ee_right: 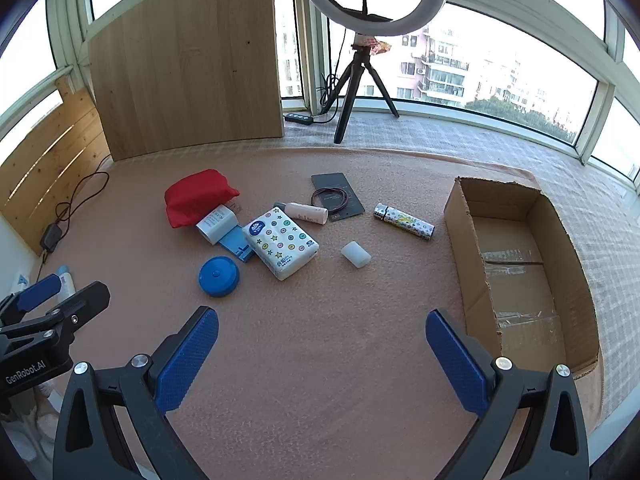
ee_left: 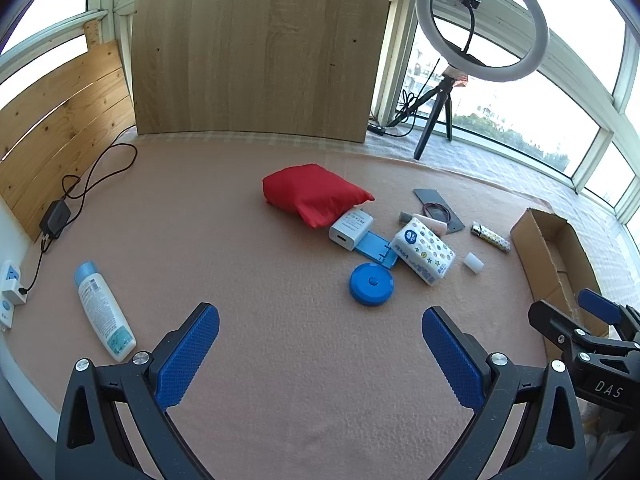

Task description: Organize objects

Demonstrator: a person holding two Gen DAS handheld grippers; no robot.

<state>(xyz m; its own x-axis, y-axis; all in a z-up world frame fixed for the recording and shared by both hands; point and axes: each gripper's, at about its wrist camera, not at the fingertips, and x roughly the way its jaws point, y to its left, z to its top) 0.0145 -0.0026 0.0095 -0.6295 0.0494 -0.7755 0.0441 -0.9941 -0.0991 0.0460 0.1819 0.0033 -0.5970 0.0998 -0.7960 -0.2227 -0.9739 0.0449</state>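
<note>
Pink blanket point(ee_right: 320, 360) covers the work surface. Cardboard box point(ee_right: 520, 264) sits open at the right edge, nothing in it but tape, so my guess is it's the drop target.

Clutter is bunched mid-blanket, left of the box:
- red pouch point(ee_right: 196, 196), far left of the pile
- tissue pack point(ee_right: 280, 242) in the centre, partly lying on the blue holder point(ee_right: 236, 250)
- white charger point(ee_right: 216, 224), touching the pouch
- blue round case point(ee_right: 219, 276), nearest item
- patterned lighter point(ee_right: 404, 222), closest to the box
- small white cap point(ee_right: 355, 254), on its own
- dark card point(ee_right: 338, 196) with a looped hair tie on it, at the far side

Lotion bottle point(ee_left: 105, 310) lies apart, far left.

Left gripper point(ee_left: 320, 356) and right gripper point(ee_right: 322, 360): both spread wide and carrying nothing, hovering over bare blanket on the near side of the pile. Nothing boxed yet. From the right gripper the cap and lighter lie ahead; box just to its right.
</note>
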